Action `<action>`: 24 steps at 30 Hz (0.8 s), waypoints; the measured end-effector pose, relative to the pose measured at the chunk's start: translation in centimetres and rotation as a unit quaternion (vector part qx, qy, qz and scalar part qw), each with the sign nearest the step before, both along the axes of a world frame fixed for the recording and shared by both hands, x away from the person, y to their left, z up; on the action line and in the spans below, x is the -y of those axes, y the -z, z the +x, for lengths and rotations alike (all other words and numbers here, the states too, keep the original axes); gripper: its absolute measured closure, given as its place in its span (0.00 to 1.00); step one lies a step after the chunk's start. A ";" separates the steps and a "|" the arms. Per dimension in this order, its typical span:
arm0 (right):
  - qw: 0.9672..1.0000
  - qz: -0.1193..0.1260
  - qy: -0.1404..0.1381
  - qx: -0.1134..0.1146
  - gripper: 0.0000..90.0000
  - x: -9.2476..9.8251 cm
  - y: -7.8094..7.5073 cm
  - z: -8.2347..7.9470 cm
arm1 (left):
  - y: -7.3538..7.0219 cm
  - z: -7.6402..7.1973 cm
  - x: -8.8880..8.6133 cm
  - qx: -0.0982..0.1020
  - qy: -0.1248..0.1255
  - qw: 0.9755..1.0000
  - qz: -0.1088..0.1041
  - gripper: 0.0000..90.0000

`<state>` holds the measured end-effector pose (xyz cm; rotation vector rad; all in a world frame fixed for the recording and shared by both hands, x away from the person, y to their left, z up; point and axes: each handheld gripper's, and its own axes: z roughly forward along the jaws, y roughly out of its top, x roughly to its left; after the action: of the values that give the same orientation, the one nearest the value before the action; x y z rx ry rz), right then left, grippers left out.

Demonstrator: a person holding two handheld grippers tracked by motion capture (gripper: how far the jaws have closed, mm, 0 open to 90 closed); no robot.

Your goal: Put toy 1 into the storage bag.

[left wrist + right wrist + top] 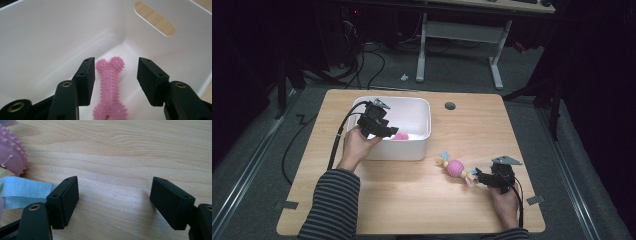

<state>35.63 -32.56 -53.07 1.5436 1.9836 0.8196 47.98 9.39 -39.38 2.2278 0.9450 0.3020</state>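
A pink spiky bone toy [110,87] lies on the floor of the white bin [412,107]; it also shows as a pink patch [400,136] in the high view. My left gripper [116,77] hangs inside the bin, open, jaws either side of the bone and apart from it. On the table lies a pink spiky ball toy [455,168] with coloured ribbon ends. My right gripper [479,176] sits just right of it, open. In the right gripper view the ball [12,152] and a blue ribbon [22,191] lie left of the left jaw.
The wooden table [412,200] has a round cable hole [450,106] at the back. The bin has an oval handle cut-out [155,18] in its wall. A white desk frame [459,47] and cables stand on the floor beyond.
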 end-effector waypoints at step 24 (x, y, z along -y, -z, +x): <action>1.000 0.001 0.000 -0.001 0.26 0.0 0.0 0.0 | -3.0 -6.1 -6.1 0.071 -0.039 0.996 -0.044 0.41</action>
<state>35.62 -32.55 -53.07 1.5448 1.9848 0.8212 41.83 15.50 -36.37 2.0642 0.9519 0.4400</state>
